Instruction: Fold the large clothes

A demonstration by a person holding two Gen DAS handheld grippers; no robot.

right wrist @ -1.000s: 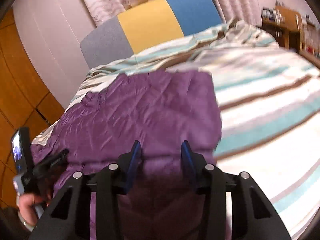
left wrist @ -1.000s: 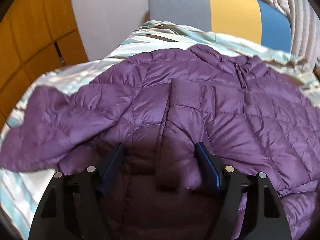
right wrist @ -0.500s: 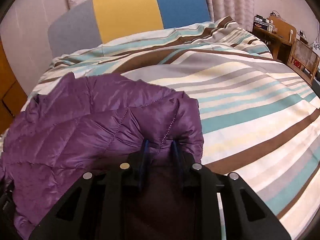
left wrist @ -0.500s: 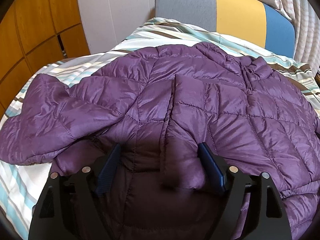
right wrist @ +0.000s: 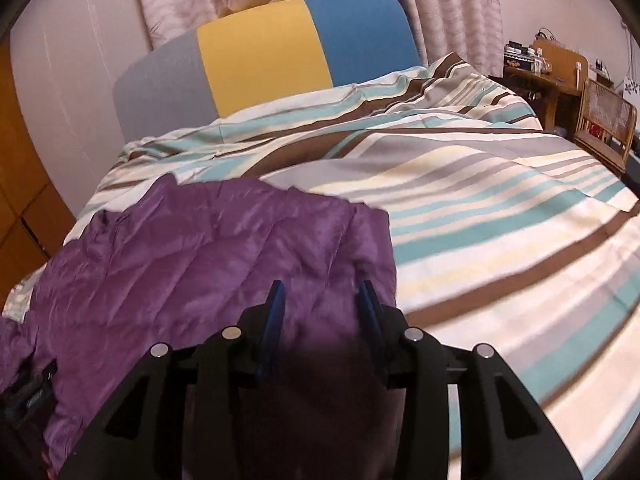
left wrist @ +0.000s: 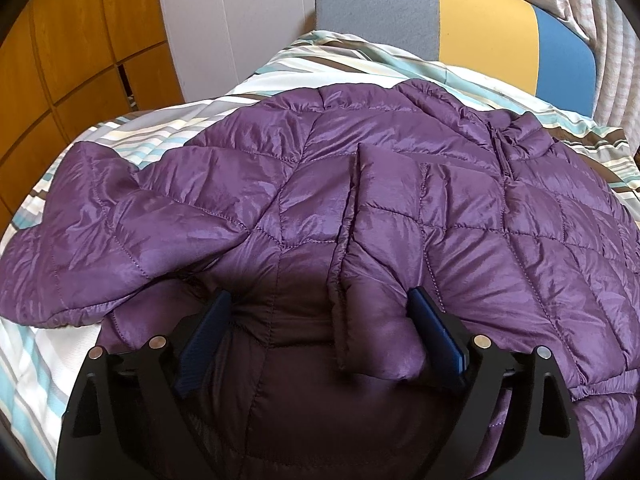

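Purple quilted puffer jacket (left wrist: 400, 208) lies mostly spread on striped bed (right wrist: 500, 208); one sleeve folded in. Left gripper (left wrist: 320, 320) released, wide; right gripper (right wrist: 322, 300) released. Most folds remain.

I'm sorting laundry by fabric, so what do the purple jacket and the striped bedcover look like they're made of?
Purple jacket: likely thin nylon or polyester shell, padded; it has a sheen and puffy stitched quilting. Striped bedcover: probably woven cotton or a blend; matte, softly creased.
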